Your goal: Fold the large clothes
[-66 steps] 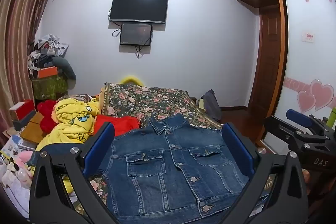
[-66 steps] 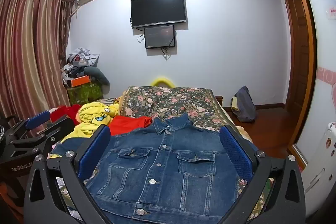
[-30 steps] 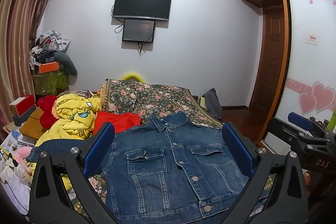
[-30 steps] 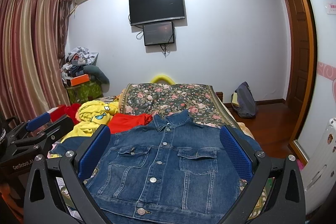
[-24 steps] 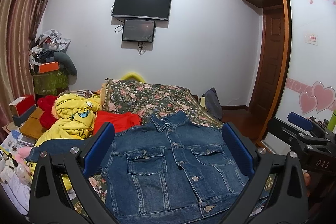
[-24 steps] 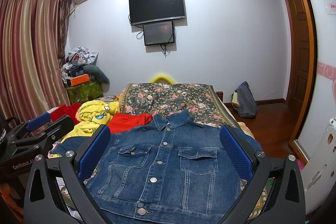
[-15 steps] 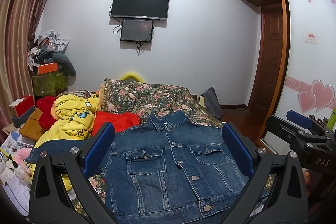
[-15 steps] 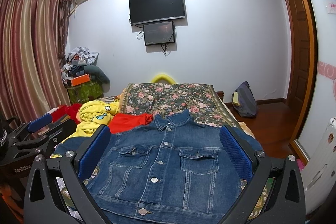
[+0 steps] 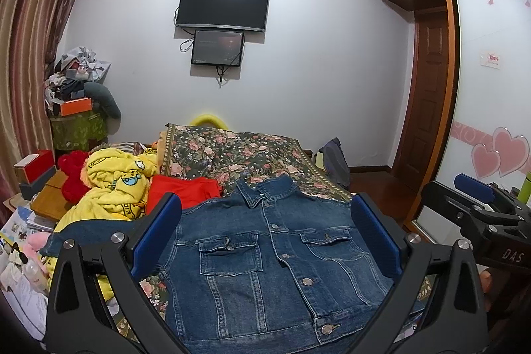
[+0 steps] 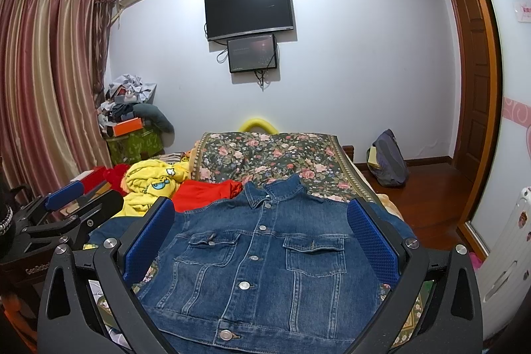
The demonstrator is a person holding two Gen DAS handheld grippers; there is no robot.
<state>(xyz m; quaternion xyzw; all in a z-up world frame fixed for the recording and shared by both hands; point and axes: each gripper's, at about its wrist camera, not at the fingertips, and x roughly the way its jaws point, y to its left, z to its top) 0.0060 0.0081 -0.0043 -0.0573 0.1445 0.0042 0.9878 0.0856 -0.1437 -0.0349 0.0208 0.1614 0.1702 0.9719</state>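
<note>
With the left tongs (image 9: pixel 265 234) and right tongs (image 10: pixel 260 231) both spread wide and empty above the buttoned blue denim jacket (image 10: pixel 265 254) lying flat on the floral-quilted bed (image 10: pixel 272 155), a pinch may catch only the stiff top layer and fold crookedly.

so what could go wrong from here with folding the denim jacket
The denim jacket lies buttoned and flat, but its left sleeve runs off under the yellow garment and the red cloth touches its shoulder, so a fold could drag those along. Both the left tongs and right tongs are open, well apart from the fabric. Thick denim may slip from a shallow pinch or spring back open.
</note>
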